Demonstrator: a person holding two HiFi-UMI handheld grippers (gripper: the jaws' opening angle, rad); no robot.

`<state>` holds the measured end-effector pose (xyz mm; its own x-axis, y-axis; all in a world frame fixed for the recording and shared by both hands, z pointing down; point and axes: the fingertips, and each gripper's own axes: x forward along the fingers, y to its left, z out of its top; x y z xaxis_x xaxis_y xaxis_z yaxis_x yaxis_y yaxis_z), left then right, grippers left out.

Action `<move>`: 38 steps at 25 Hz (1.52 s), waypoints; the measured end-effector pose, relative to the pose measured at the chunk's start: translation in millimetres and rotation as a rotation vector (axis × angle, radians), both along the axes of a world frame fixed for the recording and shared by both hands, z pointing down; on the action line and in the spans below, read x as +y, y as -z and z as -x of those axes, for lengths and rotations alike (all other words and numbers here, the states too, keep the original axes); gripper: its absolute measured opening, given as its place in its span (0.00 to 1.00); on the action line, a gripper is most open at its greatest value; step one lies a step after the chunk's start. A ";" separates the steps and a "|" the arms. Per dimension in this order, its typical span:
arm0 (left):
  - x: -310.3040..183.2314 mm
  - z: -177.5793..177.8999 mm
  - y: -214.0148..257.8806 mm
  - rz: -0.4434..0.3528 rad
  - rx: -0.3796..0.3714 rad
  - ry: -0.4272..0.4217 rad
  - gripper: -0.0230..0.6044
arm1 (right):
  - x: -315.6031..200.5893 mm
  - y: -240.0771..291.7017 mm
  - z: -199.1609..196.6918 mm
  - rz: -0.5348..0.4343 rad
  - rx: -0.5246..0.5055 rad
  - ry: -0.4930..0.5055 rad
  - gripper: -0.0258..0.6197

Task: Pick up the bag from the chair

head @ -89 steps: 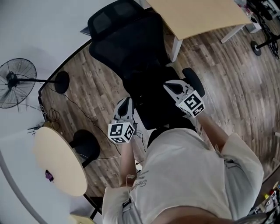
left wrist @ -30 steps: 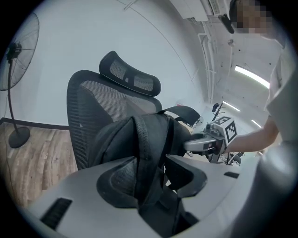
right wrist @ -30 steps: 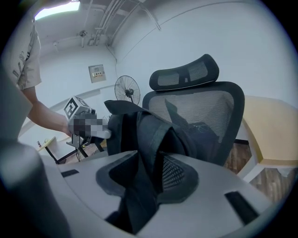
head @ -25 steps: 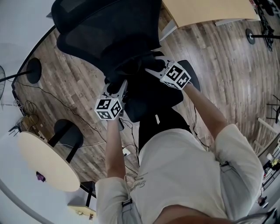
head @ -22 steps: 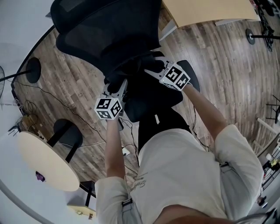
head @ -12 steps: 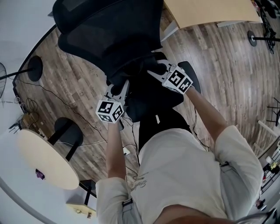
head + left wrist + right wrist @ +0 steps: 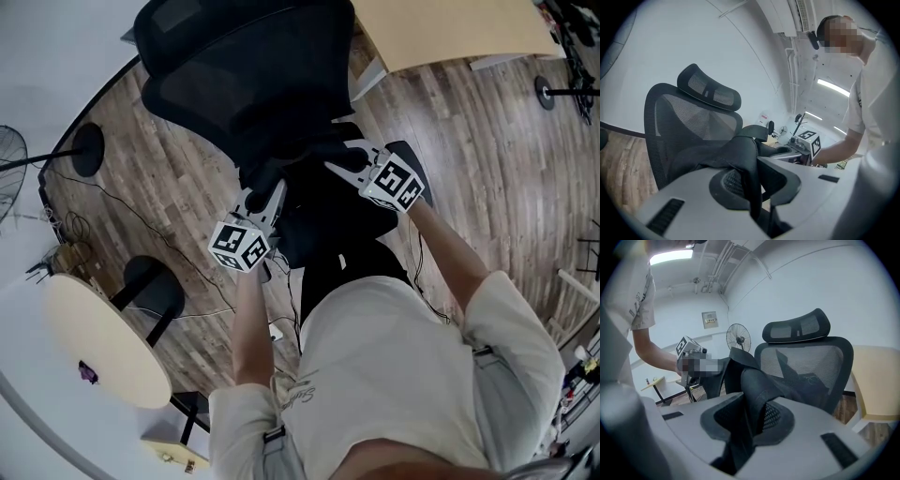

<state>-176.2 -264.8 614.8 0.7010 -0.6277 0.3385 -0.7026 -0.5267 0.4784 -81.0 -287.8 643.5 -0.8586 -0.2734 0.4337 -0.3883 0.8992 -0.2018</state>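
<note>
left gripper [image 7: 752, 187] pinching a black bag strap [image 7: 748, 161] tight between its jaws; right gripper [image 7: 745, 425] clamping a second strap [image 7: 757, 387]; black bag [image 7: 314, 183] sitting between both grippers, over the chair [image 7: 253, 75] seat, before the mesh backrest

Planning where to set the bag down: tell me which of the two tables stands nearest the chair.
The rectangular desk, right beside the chair. The round table stands well apart from it, across the wooden floor.

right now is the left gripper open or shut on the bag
Shut. The left gripper has its jaws closed on a black fold of the bag, seen in the left gripper view.
</note>
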 end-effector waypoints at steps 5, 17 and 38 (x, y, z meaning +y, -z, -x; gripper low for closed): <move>3.7 -3.0 11.0 0.002 0.046 0.020 0.12 | 2.8 9.9 -6.2 -0.005 -0.012 -0.023 0.13; 14.2 -5.5 37.5 -0.041 0.070 0.020 0.12 | 13.8 37.7 -13.0 -0.011 -0.039 -0.045 0.12; 33.3 -10.6 96.3 -0.137 0.072 -0.028 0.12 | 28.0 108.1 -23.0 -0.098 -0.075 -0.053 0.12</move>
<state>-165.6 -231.5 518.5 0.7381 -0.6447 0.1988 -0.6533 -0.6094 0.4493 -58.1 -259.7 535.4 -0.8710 -0.3570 0.3375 -0.4228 0.8946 -0.1446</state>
